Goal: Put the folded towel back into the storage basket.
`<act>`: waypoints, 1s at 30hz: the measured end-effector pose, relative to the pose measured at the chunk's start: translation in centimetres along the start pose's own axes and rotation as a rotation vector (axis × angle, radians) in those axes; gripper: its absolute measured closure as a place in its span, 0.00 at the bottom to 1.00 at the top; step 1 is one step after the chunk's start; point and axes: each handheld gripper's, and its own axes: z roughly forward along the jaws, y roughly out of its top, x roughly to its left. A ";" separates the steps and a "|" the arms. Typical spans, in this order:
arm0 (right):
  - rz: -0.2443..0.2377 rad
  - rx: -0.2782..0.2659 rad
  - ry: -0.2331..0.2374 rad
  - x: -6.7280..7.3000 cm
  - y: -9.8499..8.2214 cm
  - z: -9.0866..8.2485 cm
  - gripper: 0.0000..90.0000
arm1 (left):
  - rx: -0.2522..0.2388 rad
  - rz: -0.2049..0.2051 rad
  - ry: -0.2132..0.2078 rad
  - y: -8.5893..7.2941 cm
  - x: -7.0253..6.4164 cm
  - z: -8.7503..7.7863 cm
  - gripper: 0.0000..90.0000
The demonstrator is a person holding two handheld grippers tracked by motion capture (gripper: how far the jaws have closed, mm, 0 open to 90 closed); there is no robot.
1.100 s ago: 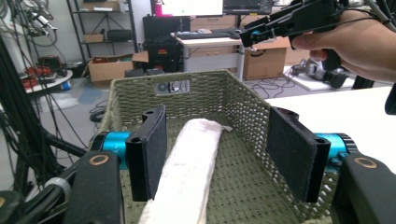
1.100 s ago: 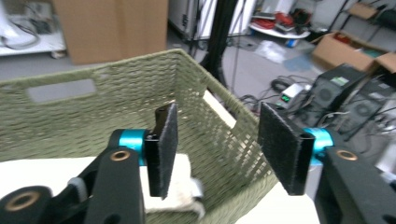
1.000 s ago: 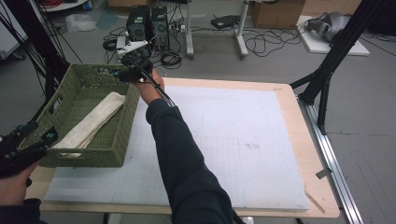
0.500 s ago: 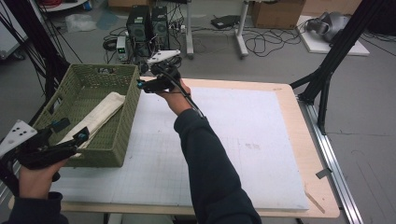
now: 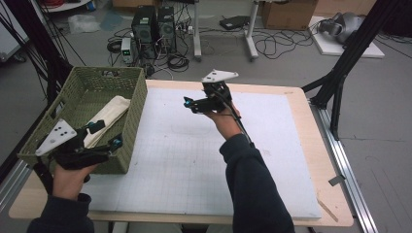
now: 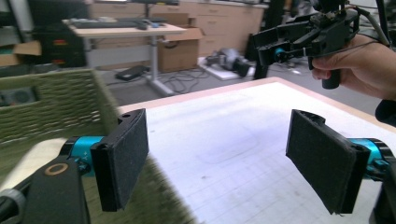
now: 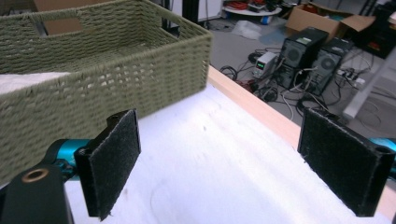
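a folded cream cloth [image 5: 109, 118] lies inside the green woven basket [image 5: 131, 104] at the table's left edge. the left gripper [image 5: 104, 135] hangs at the basket's near corner, its jaws just opened wide with nothing between them. the right gripper [image 5: 190, 103] is held above the white mat [image 5: 194, 160], its jaws likewise just opened and empty.

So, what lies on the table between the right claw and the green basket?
Nothing: in the high view only bare white mat lies between the right claw and the green basket. Both claws are open and hold nothing.
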 end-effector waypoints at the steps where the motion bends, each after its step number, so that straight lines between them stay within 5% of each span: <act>1: 0.001 -0.001 -0.010 -0.2 -0.5 -0.7 0.14 | 0.002 0.004 -0.007 0.0 -0.2 0.4 0.23; 17: 0.032 0.018 -0.149 -2.0 -8.2 -11.5 0.13 | 0.046 0.037 -0.173 -1.3 -4.9 6.8 0.24; 30: 0.064 0.057 -0.235 -1.9 -14.1 -16.9 0.13 | 0.084 0.061 -0.264 -2.8 -7.1 10.4 0.24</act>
